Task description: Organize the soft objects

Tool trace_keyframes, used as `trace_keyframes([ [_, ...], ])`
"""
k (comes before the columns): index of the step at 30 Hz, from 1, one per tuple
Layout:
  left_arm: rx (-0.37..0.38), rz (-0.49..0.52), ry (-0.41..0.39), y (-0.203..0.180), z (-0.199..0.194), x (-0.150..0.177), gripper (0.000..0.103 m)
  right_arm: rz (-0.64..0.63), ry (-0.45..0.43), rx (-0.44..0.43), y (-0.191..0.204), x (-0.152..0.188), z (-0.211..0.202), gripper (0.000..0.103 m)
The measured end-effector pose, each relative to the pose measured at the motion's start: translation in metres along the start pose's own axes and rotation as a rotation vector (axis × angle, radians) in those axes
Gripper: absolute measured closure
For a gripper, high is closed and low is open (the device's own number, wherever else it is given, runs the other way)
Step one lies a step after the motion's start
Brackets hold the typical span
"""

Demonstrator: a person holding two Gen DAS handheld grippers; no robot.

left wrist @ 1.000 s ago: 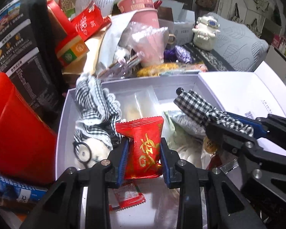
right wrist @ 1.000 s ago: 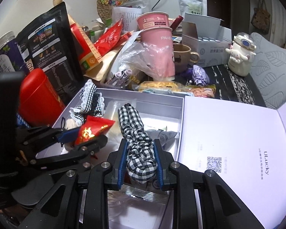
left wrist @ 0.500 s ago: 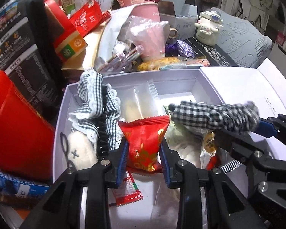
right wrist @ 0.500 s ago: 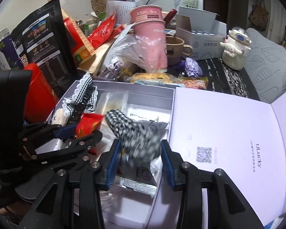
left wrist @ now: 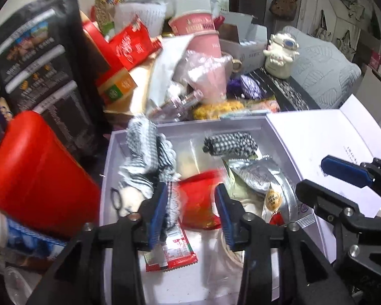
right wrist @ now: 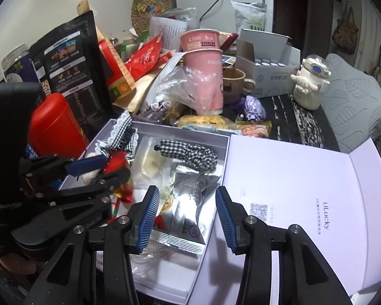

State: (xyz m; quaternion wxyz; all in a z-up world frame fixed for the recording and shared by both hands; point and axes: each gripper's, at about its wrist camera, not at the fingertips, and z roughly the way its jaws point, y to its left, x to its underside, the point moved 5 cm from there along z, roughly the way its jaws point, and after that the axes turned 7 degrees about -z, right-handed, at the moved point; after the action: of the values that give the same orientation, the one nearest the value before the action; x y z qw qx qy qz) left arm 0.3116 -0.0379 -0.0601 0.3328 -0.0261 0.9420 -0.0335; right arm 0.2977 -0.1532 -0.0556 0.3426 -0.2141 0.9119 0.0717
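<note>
Checked scrunchie (right wrist: 190, 153) in box (right wrist: 217, 137), beyond parted right gripper (right wrist: 188, 212).

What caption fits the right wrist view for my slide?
Right tool open above the white box, checkered scrunchie lying inside; left tool grips a red snack packet.

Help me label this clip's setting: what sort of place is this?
Most likely a lived-in home: a cluttered tabletop beside a grey quilted sofa cushion, with a brown mug, stacked pink paper cups and a white cartoon-dog jar.
</note>
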Motion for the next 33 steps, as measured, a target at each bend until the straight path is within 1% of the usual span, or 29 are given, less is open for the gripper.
trace_keyframes([
  [1,-0.003,-0.002,-0.016,0.001,-0.005,-0.002,0.046,0.002,-0.002,0.000,-0.001,0.000,-0.001,0.057],
  [2,-0.013,-0.004,-0.037,0.003,-0.010,-0.004,0.030,0.003,-0.005,0.003,-0.002,-0.001,-0.002,0.057],
  [3,-0.027,-0.005,-0.064,0.004,-0.016,-0.006,0.026,0.004,-0.008,0.009,-0.003,-0.001,-0.004,0.057],
  [5,-0.050,0.000,-0.093,0.006,-0.023,-0.009,0.026,0.008,-0.013,0.017,-0.005,-0.002,-0.006,0.057],
  [6,-0.051,0.000,-0.095,0.007,-0.024,-0.010,0.026,0.018,-0.013,0.029,-0.006,-0.002,-0.007,0.057],
  [9,-0.024,-0.016,-0.117,0.008,-0.037,-0.013,0.026,0.029,-0.015,0.037,-0.010,-0.002,-0.010,0.057],
  [12,-0.016,-0.007,-0.143,0.006,-0.050,-0.014,0.026,0.040,-0.028,0.046,-0.013,-0.003,-0.016,0.057],
  [14,-0.004,-0.006,-0.160,0.004,-0.059,-0.015,0.026,0.040,-0.046,0.044,-0.012,-0.005,-0.023,0.056],
  [15,0.005,-0.006,-0.164,0.004,-0.062,-0.014,0.026,0.037,-0.060,0.042,-0.010,-0.006,-0.028,0.052],
  [16,0.013,-0.008,-0.168,0.003,-0.065,-0.014,0.026,0.035,-0.070,0.042,-0.010,-0.007,-0.032,0.051],
  [19,0.029,0.000,-0.186,0.000,-0.076,-0.013,0.026,0.022,-0.103,0.047,-0.005,-0.011,-0.045,0.051],
  [22,0.019,0.005,-0.209,-0.002,-0.087,-0.013,0.026,0.008,-0.135,0.055,0.000,-0.013,-0.059,0.051],
  [23,0.004,0.001,-0.217,-0.002,-0.092,-0.013,0.026,0.003,-0.150,0.063,0.003,-0.015,-0.065,0.050],
  [24,-0.004,0.004,-0.229,-0.002,-0.098,-0.013,0.026,-0.001,-0.161,0.067,0.004,-0.015,-0.070,0.049],
  [26,-0.003,0.006,-0.260,-0.002,-0.110,-0.013,0.026,-0.006,-0.192,0.068,0.008,-0.016,-0.081,0.043],
  [29,-0.004,-0.001,-0.297,-0.001,-0.127,-0.012,0.026,-0.014,-0.235,0.078,0.014,-0.018,-0.098,0.041],
  [32,0.009,-0.007,-0.311,0.001,-0.141,-0.008,0.026,-0.009,-0.266,0.084,0.020,-0.016,-0.113,0.034],
  [33,0.010,-0.007,-0.312,0.001,-0.144,-0.007,0.026,-0.007,-0.272,0.084,0.022,-0.015,-0.118,0.034],
])
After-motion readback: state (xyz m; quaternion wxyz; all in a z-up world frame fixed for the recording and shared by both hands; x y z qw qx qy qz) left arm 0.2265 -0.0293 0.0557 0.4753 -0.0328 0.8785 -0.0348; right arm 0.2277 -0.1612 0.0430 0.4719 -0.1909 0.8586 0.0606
